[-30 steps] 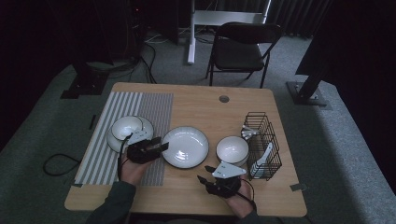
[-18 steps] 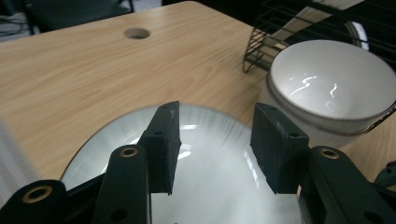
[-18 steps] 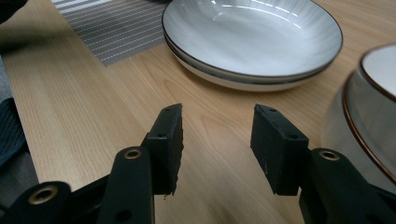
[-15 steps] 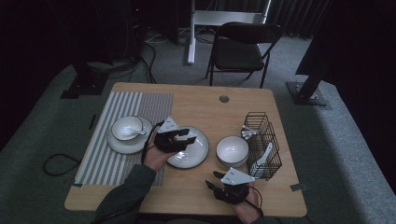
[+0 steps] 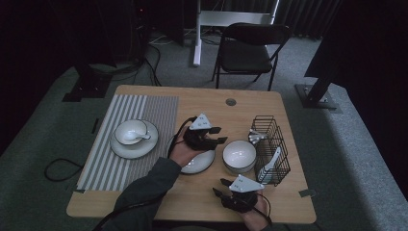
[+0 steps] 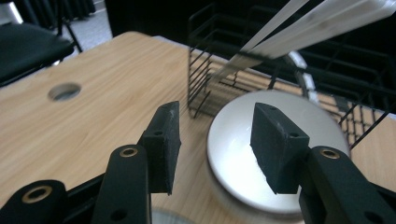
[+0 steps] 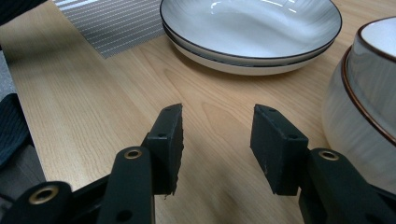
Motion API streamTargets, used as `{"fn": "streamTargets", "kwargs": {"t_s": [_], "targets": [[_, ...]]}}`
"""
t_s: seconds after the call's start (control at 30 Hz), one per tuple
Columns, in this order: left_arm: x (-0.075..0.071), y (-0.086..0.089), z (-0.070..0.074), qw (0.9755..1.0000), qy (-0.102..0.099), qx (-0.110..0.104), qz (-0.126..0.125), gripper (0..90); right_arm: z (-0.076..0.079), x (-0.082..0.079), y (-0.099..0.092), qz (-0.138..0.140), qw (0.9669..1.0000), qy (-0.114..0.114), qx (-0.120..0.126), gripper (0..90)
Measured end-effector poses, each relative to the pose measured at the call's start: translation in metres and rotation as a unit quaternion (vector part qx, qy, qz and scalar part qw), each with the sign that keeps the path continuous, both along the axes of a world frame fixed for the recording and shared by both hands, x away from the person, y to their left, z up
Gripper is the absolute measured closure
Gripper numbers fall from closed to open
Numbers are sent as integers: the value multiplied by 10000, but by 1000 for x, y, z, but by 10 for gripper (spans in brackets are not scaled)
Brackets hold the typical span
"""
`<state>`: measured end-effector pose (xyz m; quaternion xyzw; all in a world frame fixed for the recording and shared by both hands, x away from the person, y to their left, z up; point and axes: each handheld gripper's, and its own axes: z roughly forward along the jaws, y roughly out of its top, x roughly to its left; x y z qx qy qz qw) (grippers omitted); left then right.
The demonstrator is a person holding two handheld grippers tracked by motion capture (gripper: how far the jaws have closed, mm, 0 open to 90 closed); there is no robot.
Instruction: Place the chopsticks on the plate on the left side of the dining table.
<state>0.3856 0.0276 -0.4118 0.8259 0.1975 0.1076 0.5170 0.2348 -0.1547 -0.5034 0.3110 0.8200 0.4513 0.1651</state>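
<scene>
My left gripper point(image 5: 217, 135) hovers open over the shallow white plate point(image 5: 198, 163) at the table's middle, jaws pointing right. In the left gripper view its jaws point(image 6: 217, 135) frame the white bowl point(image 6: 252, 163), with nothing between them. That bowl point(image 5: 239, 155) has a dark rim and stands just left of the black wire rack point(image 5: 271, 144). My right gripper point(image 5: 221, 188) rests open near the front edge, below the bowl. In the right gripper view, bare wood lies between its jaws point(image 7: 217, 135), the stacked plates point(image 7: 252, 32) are ahead and the bowl point(image 7: 369, 102) is at the right.
A striped mat point(image 5: 122, 115) covers the table's left side and carries a plate point(image 5: 120, 147) with a small bowl and a spoon point(image 5: 137, 137). White utensils point(image 6: 299, 28) lean in the rack point(image 6: 205, 74). A cable hole point(image 5: 231, 102) sits near the back edge. A folding chair point(image 5: 248, 48) stands behind the table.
My left gripper has swung right, from beside the plate on the mat across the middle plate towards the bowl, rising a little. The right gripper has drifted slightly towards the front edge.
</scene>
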Motion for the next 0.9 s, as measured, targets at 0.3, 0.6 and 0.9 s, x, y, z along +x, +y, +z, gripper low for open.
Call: {"fn": "streamTargets", "kwargs": {"t_s": [0.3,0.6,0.9], "targets": [[-2,-27,22,9993,-282,37,-234,541,-2,1,-1,-15,10000,26,32,535],[-5,-39,34,9982,-440,50,-408,540,-3,1,-2,-28,10000,48,54,534],[-3,-48,38,9976,-460,66,-507,540,-4,2,-3,-41,10000,60,54,535]]}}
